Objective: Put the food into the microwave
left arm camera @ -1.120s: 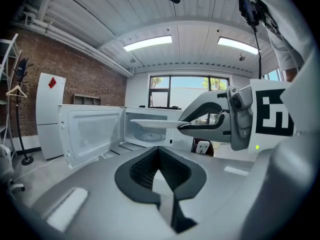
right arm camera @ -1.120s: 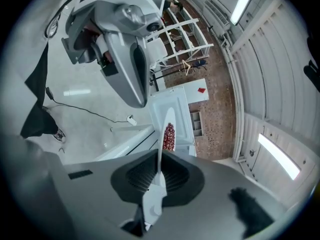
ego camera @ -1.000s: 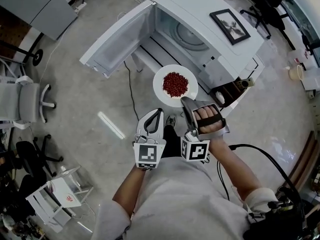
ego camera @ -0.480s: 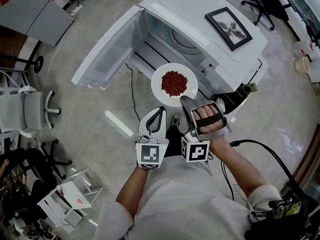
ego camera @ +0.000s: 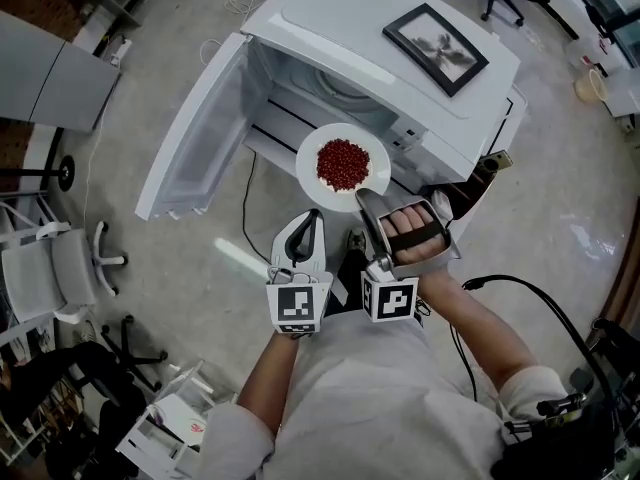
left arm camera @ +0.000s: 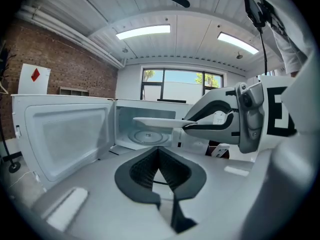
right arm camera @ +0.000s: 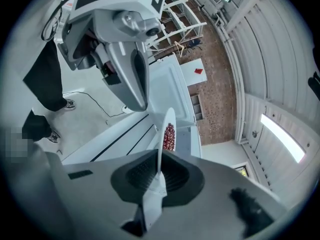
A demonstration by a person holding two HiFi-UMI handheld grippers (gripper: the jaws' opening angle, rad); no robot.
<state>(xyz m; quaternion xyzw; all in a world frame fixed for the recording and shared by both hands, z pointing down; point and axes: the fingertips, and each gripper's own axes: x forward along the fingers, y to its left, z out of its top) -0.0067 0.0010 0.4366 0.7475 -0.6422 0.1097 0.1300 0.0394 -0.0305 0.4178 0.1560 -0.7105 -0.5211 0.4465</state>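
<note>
A white plate (ego camera: pixel 372 158) heaped with small red food (ego camera: pixel 342 163) hangs level just in front of the white microwave's (ego camera: pixel 340 28) open cavity (ego camera: pixel 322 90). My right gripper (ego camera: pixel 366 200) is shut on the plate's near rim. In the right gripper view the plate (right arm camera: pixel 162 134) stands edge-on between the jaws of the right gripper (right arm camera: pixel 159 171). The microwave door (ego camera: pixel 190 133) is swung wide to the left. My left gripper (ego camera: pixel 308 218) sits beside the right one, shut, with nothing in it. From the left gripper view I see the plate (left arm camera: pixel 155 122) before the glass turntable (left arm camera: pixel 142 136).
A framed picture (ego camera: pixel 436 43) lies on top of the microwave. A thin cable (ego camera: pixel 245 193) runs over the floor below the door, and a thick black cable (ego camera: pixel 525 303) loops at my right. Office chairs (ego camera: pixel 60 268) stand at the left.
Both grippers and the plate have moved nearer to the microwave's opening, side by side. The right gripper's hold on the rim is unchanged.
</note>
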